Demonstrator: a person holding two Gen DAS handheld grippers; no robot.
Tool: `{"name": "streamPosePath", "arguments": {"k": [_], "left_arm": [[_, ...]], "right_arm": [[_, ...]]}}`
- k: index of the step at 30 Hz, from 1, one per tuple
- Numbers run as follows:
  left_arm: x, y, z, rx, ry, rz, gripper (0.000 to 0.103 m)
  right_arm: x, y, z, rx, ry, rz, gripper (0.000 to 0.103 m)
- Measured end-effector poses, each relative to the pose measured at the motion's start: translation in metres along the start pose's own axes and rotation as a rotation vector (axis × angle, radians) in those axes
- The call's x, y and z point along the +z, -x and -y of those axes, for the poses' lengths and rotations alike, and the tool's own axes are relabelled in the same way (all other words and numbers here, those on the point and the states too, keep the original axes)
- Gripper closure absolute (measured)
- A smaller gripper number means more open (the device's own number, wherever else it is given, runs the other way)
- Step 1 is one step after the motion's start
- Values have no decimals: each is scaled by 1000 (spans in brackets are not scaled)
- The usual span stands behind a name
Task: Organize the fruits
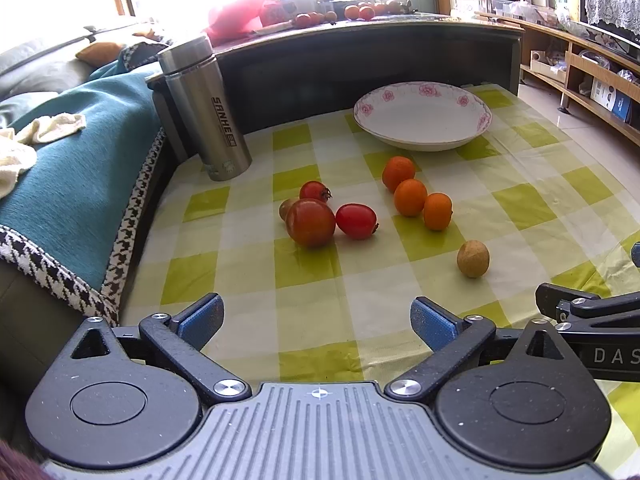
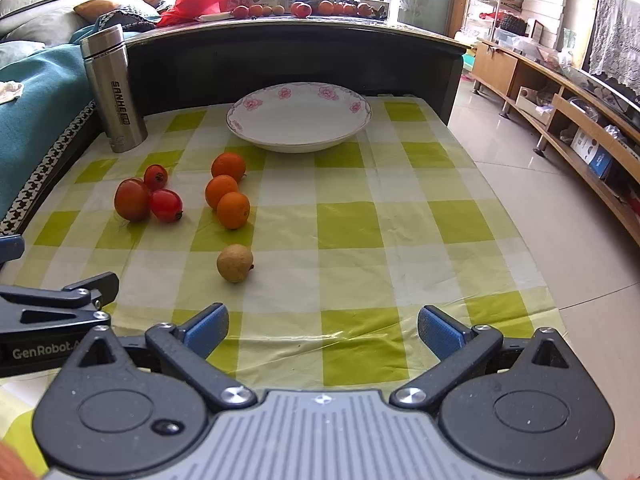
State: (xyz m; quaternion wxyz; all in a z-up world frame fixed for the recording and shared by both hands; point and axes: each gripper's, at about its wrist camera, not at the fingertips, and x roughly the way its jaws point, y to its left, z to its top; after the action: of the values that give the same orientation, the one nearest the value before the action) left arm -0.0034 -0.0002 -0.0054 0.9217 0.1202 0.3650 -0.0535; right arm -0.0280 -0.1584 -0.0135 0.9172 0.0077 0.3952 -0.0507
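The left claw point(image 1: 318, 320) stood wide open above the near edge of the surface point(image 1: 520, 184), its blue pads holding nothing. The right claw point(image 2: 322, 330) was likewise spread wide and empty, low over the near edge of the same checked green-and-white cloth. Each claw's body showed at the side of the other's view: the lettering "DAS" was legible on the right unit in the left wrist view, and "GenRobot.A" on the left unit in the right wrist view, both cut off at the frame edge.

The fruits lay loose on the cloth, none in the plate point(image 2: 298, 118). That white plate, with pink flowers on its rim, sat at the far end of the surface. Three orange fruits point(image 2: 222, 192) lay in a touching row just in front of it. To their left, the red tomatoes point(image 2: 148, 198) formed a touching cluster; in the left wrist view a smaller brownish fruit point(image 1: 286, 208) showed partly behind the largest one. A single tan round fruit point(image 2: 235, 263) lay apart, nearest the claws.

A steel flask point(image 2: 114, 88) stood upright at the far left corner, marked "SANHE" in vertical black letters.
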Motion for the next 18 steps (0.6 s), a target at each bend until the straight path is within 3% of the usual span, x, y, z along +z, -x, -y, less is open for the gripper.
{"name": "streamPosePath", "arguments": {"k": [18], "left_arm": [[-3, -2, 0, -5, -2, -16, 4]], "right_arm": [[-1, -3, -1, 19, 10, -16, 1]]}}
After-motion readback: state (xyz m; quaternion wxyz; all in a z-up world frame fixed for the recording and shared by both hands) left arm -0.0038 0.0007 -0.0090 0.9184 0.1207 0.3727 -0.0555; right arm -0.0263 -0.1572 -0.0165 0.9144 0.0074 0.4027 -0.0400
